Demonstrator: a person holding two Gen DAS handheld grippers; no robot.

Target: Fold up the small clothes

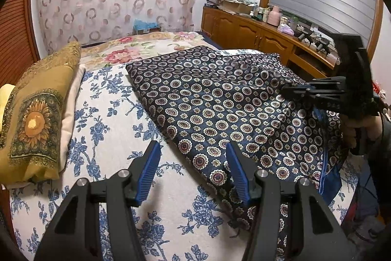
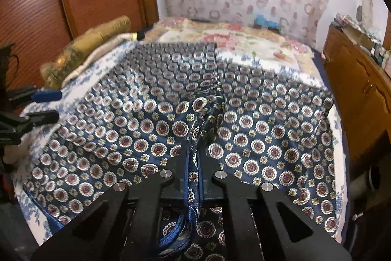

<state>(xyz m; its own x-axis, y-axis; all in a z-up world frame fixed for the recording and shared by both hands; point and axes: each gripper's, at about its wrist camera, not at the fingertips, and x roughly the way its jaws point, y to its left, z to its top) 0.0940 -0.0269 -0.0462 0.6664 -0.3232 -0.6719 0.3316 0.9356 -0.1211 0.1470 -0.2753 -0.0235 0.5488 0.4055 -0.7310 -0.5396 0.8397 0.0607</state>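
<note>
Fabric is bunched between my right gripper point(image 2: 193, 177), whose jaws are clamped together on a raised fold of the dark patterned garment point(image 2: 244, 129) at the near edge of the bed point(image 2: 341, 197). My left gripper point(image 1: 193, 170) hovers with its blue pads point(image 1: 149, 170) apart and nothing between them, over the garment's left edge and the blue-flowered bedspread point(image 1: 110, 114). I see the garment spread flat across the near half of the bed. Farther left, a yellow sunflower cushion point(image 1: 36, 119) lies at the bed's left edge. Beyond, a floral quilt point(image 1: 151, 43) covers the far end.
</note>
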